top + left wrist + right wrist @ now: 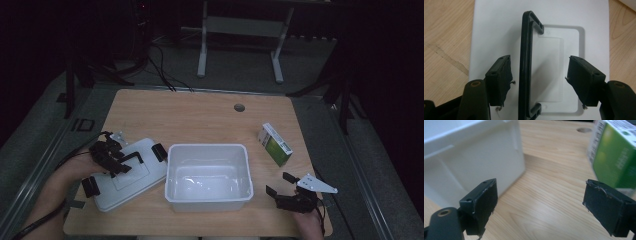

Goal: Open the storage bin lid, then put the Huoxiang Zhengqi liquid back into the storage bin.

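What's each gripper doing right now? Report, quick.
Left gripper: jaws open, astride the lid handle, not pressing it.
Right gripper: jaws open, holding nothing.

White bin (208, 199) sits mid-table, open top. Lid (131, 177) lies flat touching bin's left side, left gripper (112, 159) over its black handle (131, 159). Green carton (274, 144) stands right of bin, apart. Right gripper (284, 189) near bin's front right corner, jaws apart.
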Tool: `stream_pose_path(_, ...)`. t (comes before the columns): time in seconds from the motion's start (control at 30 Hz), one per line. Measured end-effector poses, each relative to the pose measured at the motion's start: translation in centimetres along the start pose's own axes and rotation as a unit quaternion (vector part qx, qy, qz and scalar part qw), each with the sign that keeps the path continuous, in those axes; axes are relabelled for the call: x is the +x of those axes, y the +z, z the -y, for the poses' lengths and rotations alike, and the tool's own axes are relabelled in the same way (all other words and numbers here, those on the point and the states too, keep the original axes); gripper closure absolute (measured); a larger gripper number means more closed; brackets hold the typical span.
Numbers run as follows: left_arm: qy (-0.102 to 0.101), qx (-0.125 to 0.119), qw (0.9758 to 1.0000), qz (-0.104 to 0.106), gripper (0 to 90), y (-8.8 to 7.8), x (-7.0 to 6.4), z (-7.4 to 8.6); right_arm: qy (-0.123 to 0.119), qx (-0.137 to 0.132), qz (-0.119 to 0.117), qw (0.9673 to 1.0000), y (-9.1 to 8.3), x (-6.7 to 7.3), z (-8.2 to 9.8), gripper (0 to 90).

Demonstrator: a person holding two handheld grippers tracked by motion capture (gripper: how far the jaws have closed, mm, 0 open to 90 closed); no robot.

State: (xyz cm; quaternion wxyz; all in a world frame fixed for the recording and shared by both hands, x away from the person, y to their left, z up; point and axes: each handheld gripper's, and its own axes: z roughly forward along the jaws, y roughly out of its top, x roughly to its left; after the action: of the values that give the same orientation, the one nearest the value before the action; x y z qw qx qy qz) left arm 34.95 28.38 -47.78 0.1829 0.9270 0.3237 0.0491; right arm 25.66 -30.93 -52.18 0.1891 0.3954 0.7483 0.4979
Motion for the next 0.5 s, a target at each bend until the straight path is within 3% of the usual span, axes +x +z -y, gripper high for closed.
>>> stream_pose_path(0.23,-0.001,-0.003,1.0,-0.003,36.6,-0.2,-0.1,-0.2,0.03,0.028,-0.006,0.9991,-0.9,-1.8,-0.1,11.6)
stream_pose_path(0.5,0.0,0.002,1.0,-0.002,36.6,-0.2,-0.1,0.0,0.035,0.058,0.023,0.9975,-1.2,-3.4,-1.5,11.7)
